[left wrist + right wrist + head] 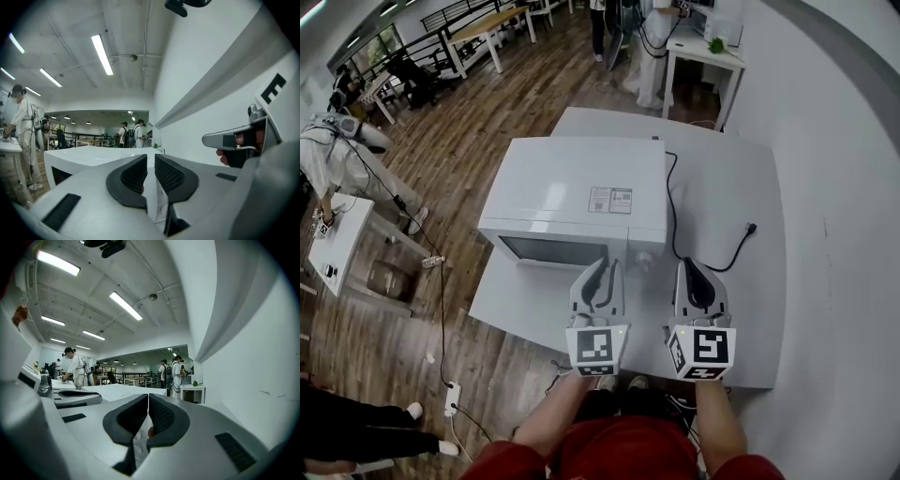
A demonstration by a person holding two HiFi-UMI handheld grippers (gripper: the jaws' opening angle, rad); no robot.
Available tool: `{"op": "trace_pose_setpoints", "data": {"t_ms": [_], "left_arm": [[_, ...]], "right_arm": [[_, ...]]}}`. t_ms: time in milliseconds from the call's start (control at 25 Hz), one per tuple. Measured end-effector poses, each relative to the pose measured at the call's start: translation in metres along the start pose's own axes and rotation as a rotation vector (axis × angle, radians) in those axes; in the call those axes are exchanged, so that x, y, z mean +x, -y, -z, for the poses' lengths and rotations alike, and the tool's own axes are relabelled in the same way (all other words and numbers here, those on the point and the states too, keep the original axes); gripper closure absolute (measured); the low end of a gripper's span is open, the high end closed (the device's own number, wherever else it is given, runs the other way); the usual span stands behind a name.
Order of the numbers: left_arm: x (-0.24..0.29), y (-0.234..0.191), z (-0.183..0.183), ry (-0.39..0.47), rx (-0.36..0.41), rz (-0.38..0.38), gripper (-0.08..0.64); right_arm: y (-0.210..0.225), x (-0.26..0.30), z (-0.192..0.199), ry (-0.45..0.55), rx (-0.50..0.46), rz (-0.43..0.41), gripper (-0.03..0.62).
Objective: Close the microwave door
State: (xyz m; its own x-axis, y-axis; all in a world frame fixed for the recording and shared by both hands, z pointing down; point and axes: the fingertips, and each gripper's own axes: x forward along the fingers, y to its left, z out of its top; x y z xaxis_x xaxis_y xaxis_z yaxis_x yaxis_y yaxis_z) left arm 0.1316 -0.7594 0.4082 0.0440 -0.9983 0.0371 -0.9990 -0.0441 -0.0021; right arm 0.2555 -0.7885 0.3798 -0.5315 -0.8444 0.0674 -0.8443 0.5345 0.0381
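Microwave (572,187): smooth white casing, slight sheen. Table (741,309): matt white. Floor (384,347): dark wood planks.

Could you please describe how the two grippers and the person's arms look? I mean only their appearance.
The left gripper and the right gripper both have light grey, rounded plastic bodies. Their jaws are lined with dark, textured pads. Each gripper carries a white cube at its rear, printed with black square markers. The person wears a red top, and the forearms are uncovered.
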Motion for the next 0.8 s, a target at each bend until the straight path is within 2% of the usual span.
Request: {"op": "trace_pose_setpoints", "data": {"t_ms": [120,320,560,800], "left_arm": [[-0.006,-0.005,-0.030,0.028,-0.012,0.015,0.516],[-0.006,-0.007,-0.060,0.047,0.033,0.059,0.534],[-0.010,-0.006,-0.091,0.092,0.051,0.050,0.534],[-0.012,-0.008,-0.106,0.114,0.054,0.038,0.534]], "right_arm": [[0.001,-0.002,-0.021,0.043,0.023,-0.007,0.565],[-0.006,-0.003,-0.058,0.116,0.010,-0.025,0.565],[-0.020,-0.003,-0.090,0.168,-0.025,-0.056,0.565],[-0.024,-0.004,-0.101,0.187,-0.038,-0.060,0.565]]}}
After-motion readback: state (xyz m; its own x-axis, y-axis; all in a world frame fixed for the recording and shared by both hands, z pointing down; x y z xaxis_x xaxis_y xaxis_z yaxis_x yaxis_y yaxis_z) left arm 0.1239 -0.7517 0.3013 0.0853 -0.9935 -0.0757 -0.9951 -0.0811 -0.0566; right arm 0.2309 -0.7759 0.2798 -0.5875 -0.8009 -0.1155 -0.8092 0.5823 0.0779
